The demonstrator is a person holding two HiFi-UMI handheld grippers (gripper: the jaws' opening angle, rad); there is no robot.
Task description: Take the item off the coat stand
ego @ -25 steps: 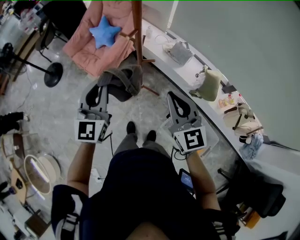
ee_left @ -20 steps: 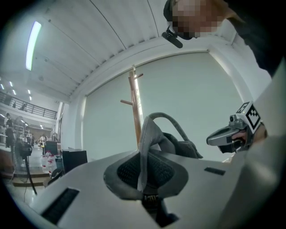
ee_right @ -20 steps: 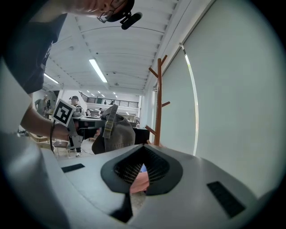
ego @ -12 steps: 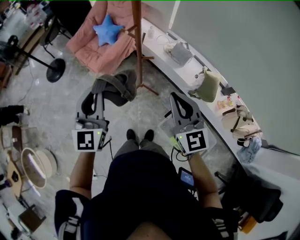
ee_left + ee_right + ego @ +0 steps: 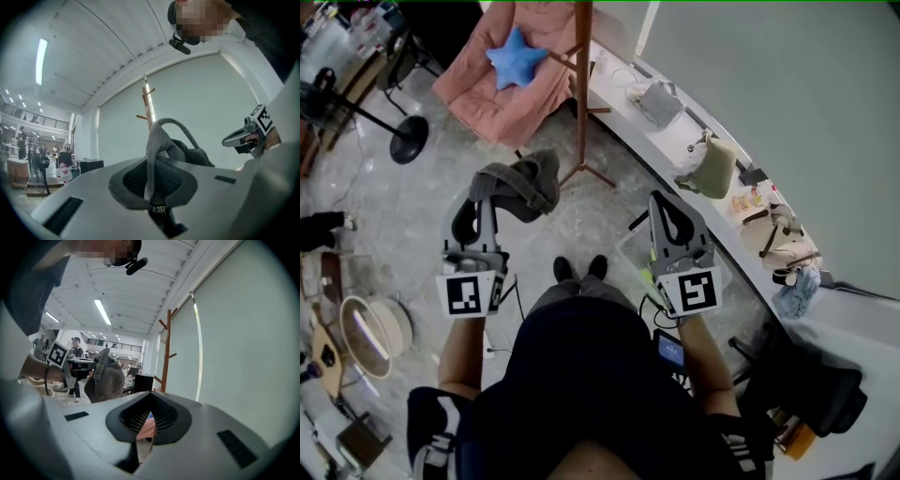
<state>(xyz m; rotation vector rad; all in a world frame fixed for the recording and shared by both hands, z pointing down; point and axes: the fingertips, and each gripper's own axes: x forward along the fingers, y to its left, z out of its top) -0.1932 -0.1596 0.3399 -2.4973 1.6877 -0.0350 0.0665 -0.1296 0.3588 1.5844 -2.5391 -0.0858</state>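
A grey fabric bag hangs from its strap, which is pinched in my left gripper, shut on it. The bag is off the wooden coat stand and hangs in the air to the stand's left. In the left gripper view the strap rises from the jaws with the bare stand behind it. My right gripper is shut with nothing in it, to the right of the stand's feet. In the right gripper view the bag hangs at the left, with the stand beyond.
A pink armchair with a blue star cushion stands behind the coat stand. A white ledge along the wall carries several handbags. A black floor-lamp base is at the left, and a clear plastic box lies by my right foot.
Both grippers have drawn back from the coat stand. The grey bag has come away with the left gripper and now hangs farther from the pole.
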